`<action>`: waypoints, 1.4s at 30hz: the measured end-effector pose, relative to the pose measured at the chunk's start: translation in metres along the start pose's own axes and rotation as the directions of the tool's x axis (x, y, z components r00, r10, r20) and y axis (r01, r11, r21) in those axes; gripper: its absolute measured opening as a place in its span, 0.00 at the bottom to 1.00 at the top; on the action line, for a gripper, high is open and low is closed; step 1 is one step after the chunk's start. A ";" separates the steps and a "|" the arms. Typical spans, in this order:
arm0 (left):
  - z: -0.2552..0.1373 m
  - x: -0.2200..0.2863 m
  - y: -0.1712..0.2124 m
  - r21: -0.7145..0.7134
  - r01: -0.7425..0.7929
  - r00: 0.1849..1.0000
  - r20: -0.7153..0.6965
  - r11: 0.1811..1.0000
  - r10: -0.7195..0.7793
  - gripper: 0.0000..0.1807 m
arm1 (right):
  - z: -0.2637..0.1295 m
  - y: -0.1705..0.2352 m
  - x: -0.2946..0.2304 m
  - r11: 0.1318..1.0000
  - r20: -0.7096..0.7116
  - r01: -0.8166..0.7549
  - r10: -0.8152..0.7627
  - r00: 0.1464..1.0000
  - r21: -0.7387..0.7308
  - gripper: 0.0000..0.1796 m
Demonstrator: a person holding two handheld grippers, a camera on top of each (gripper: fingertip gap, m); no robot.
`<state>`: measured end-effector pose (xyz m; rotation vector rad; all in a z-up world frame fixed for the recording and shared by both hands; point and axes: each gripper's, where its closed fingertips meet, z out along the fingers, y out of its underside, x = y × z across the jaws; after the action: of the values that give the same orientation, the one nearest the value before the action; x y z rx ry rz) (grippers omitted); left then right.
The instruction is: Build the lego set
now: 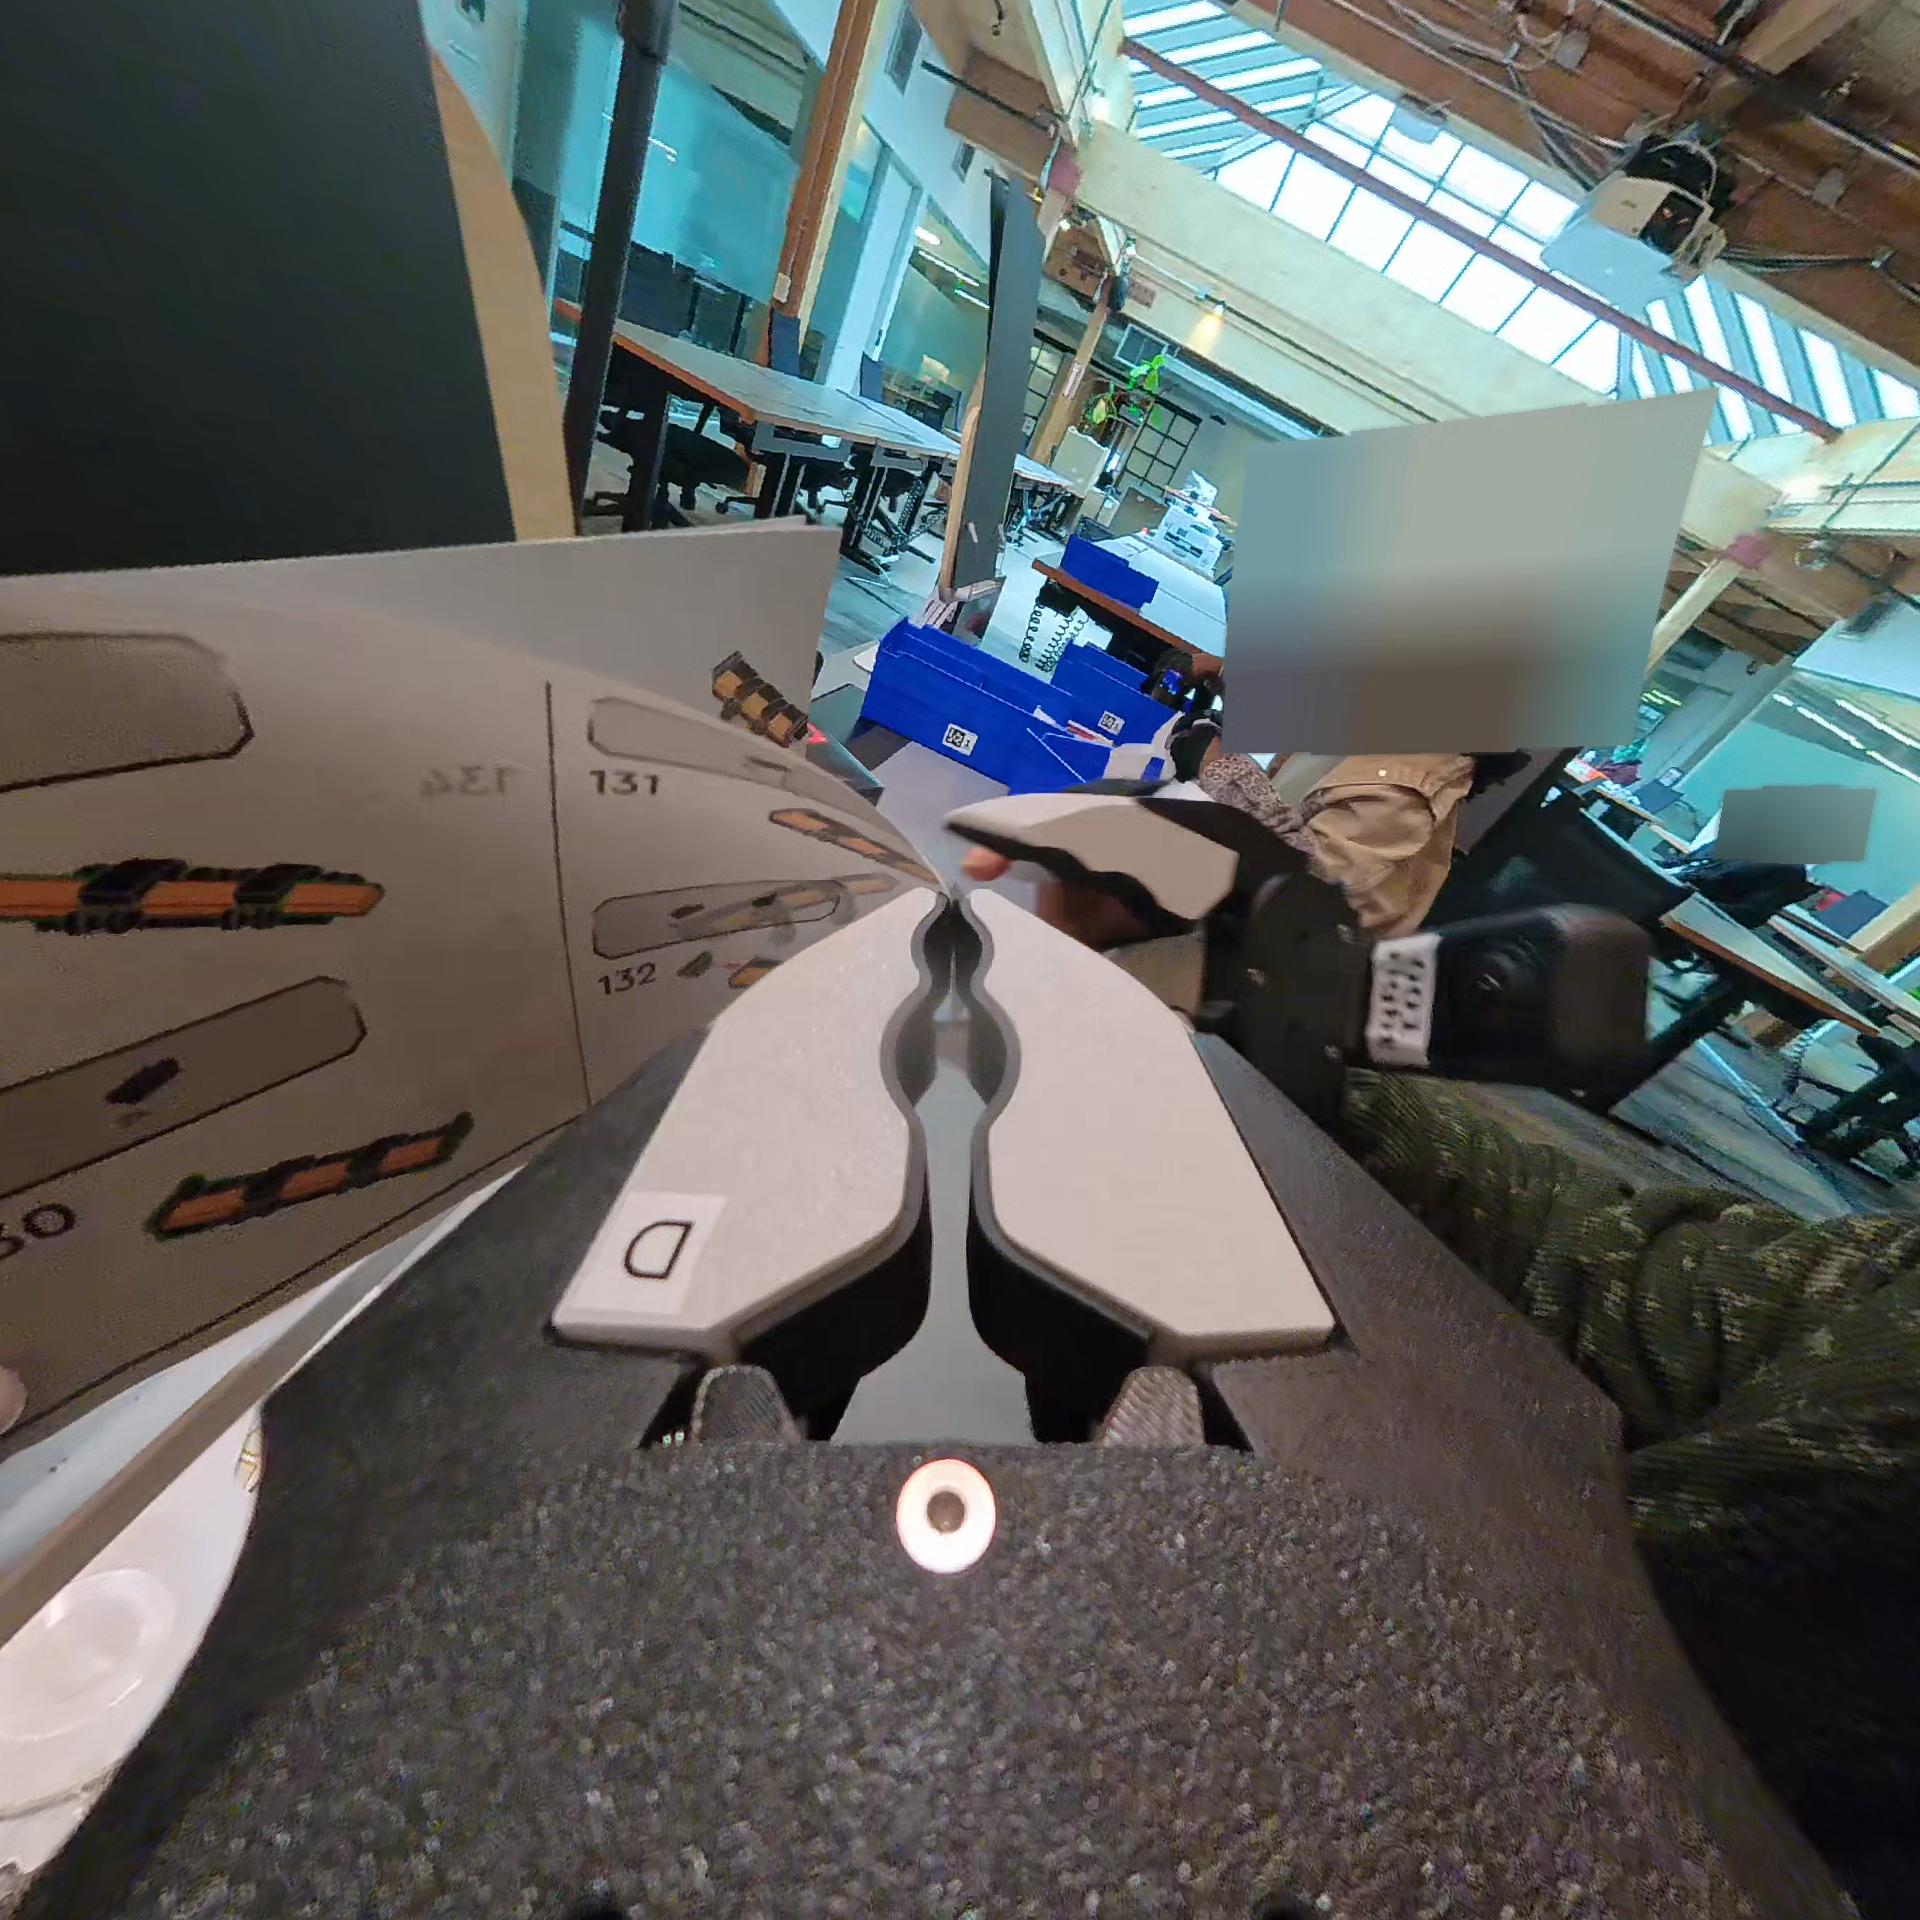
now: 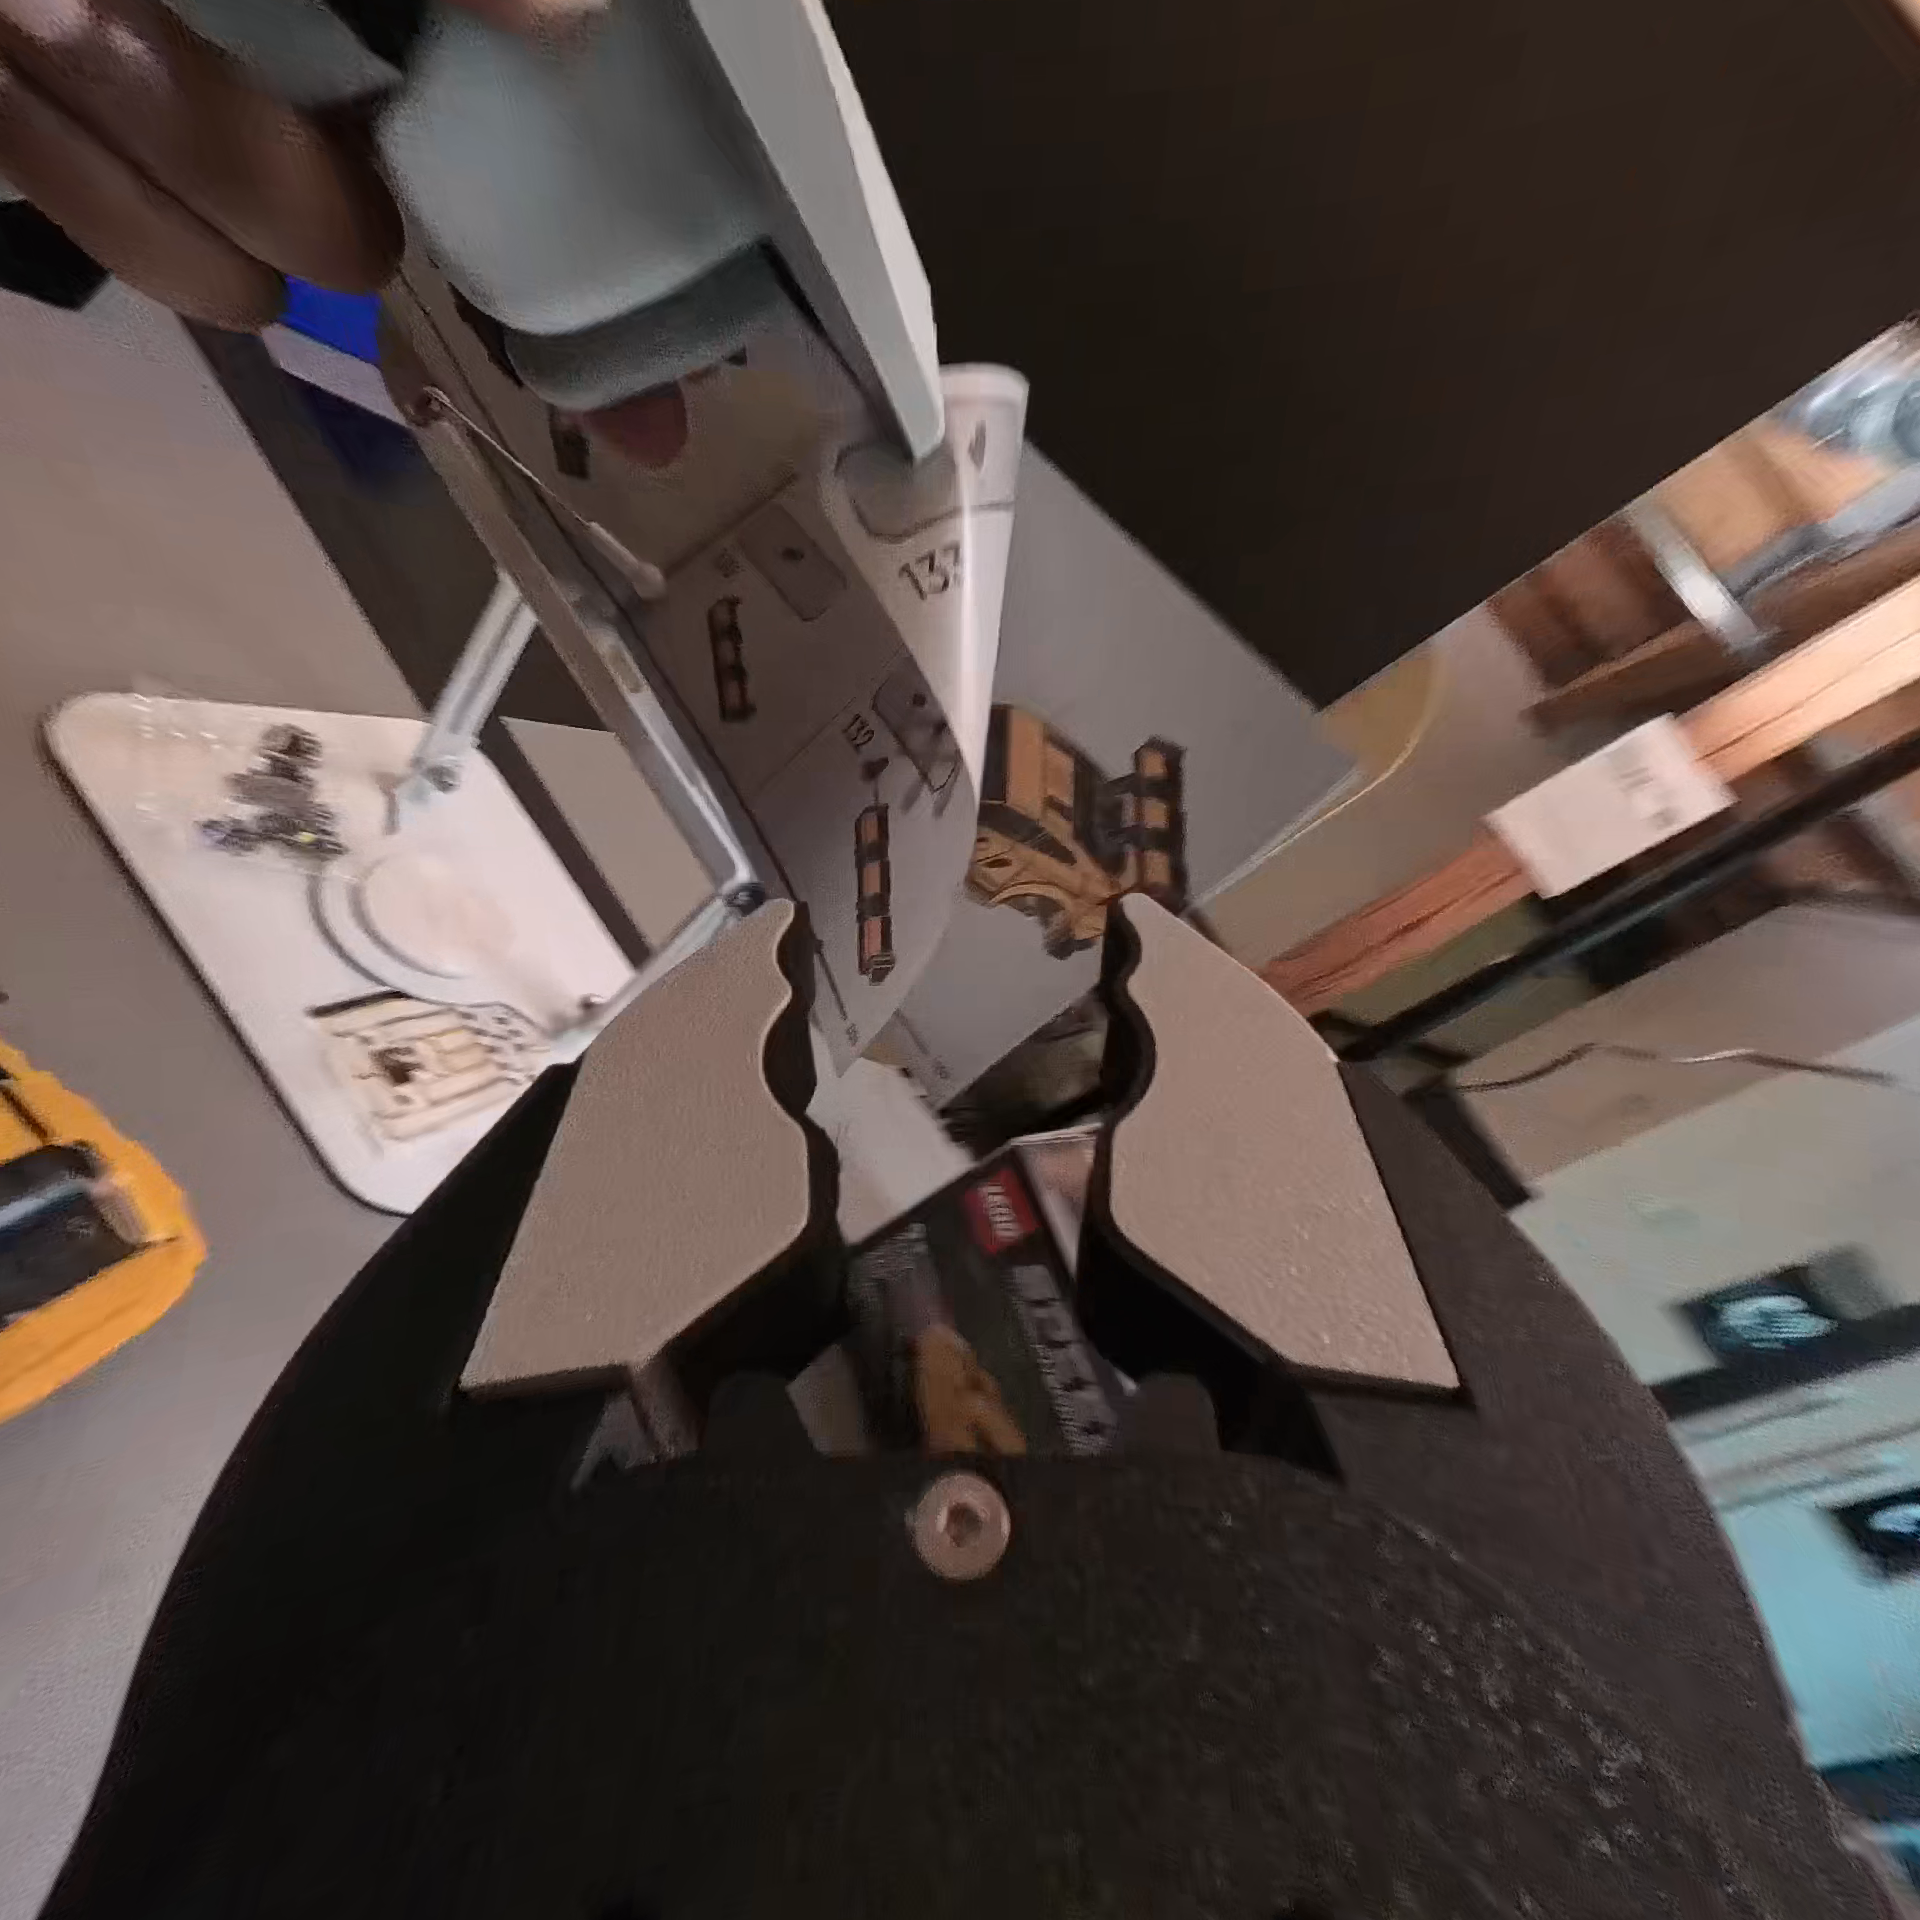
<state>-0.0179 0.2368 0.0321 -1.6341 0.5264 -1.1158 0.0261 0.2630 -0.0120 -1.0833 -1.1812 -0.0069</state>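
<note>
The grey table [image 2: 125, 540] carries a white tray [image 2: 208, 935] with a few small dark lego pieces [image 2: 272, 800], well left of the right gripper [image 2: 956, 920]. Above the table the open instruction booklet [image 1: 312, 935] shows printed build diagrams with step numbers beside orange-and-black bars; its printing is left unread here. One page [image 2: 935, 727] curls up from it, and the left gripper [image 1: 951, 909] has its fingertips pressed together on that page's edge, so the sheet bends away to the left of the tool. A white sticker with a single letter [image 1: 649, 1252] sits on its left finger. The right gripper stands with jaws wide apart and empty, the curled page hanging just beyond and between its fingertips. Behind the page, near the right fingertip, stands the tan-and-black lego model [image 2: 1081, 831]. Below the jaws lies a dark booklet with a red brand logo [image 2: 1003, 1221]. A yellow object [image 2: 73, 1226] rests at the table's left edge
</note>
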 end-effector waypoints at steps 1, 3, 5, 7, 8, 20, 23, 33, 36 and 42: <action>-0.001 0.003 -0.002 0.002 -0.006 1.000 -0.005 1.000 0.006 0.00 | 0.005 0.001 -0.004 0.999 0.038 -0.049 0.049 0.998 -0.004 0.27; -0.006 0.007 -0.014 0.031 -0.042 0.999 0.002 0.999 0.042 0.00 | 0.014 -0.004 -0.008 0.992 0.076 -0.127 0.126 0.989 0.013 0.00; -0.025 0.004 -0.031 0.066 -0.145 0.987 0.074 0.987 0.140 0.11 | 0.019 -0.008 -0.009 0.969 0.120 -0.248 0.247 0.962 -0.007 0.00; -0.056 -0.014 -0.043 0.016 -0.309 0.926 0.234 0.951 0.297 0.11 | 0.019 -0.011 -0.011 0.934 0.182 -0.356 0.355 0.917 -0.028 0.00; -0.072 -0.027 -0.041 -0.055 -0.376 0.874 0.309 0.925 0.374 0.09 | 0.020 -0.012 -0.013 0.920 0.212 -0.391 0.389 0.897 -0.036 0.00; -0.103 -0.152 0.060 -0.732 -0.427 0.448 0.339 0.531 0.827 0.04 | 0.041 -0.090 -0.052 0.939 0.428 -0.336 0.276 0.861 0.069 0.00; -0.103 -0.156 0.058 -0.723 -0.431 0.438 0.355 0.540 0.826 0.02 | 0.051 -0.107 -0.060 0.949 0.481 -0.302 0.226 0.847 0.086 0.00; -0.152 -0.158 0.020 0.136 -0.262 0.803 0.580 0.955 0.138 0.00 | 0.111 -0.143 -0.114 0.979 0.644 -0.122 -0.013 0.765 0.165 0.00; -0.149 -0.160 0.019 0.122 -0.247 0.824 0.548 0.961 0.142 0.00 | 0.114 -0.144 -0.121 0.977 0.698 -0.171 0.033 0.715 0.130 0.00; -0.134 -0.160 0.019 -0.109 -0.336 0.775 0.531 0.935 0.341 0.00 | 0.099 -0.128 -0.125 0.971 0.684 -0.212 0.080 0.725 0.110 0.00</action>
<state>-0.2053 0.2881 -0.0469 -1.6847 0.4211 -0.3463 -0.1679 0.1990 -0.0212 -1.0386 -1.7045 0.6693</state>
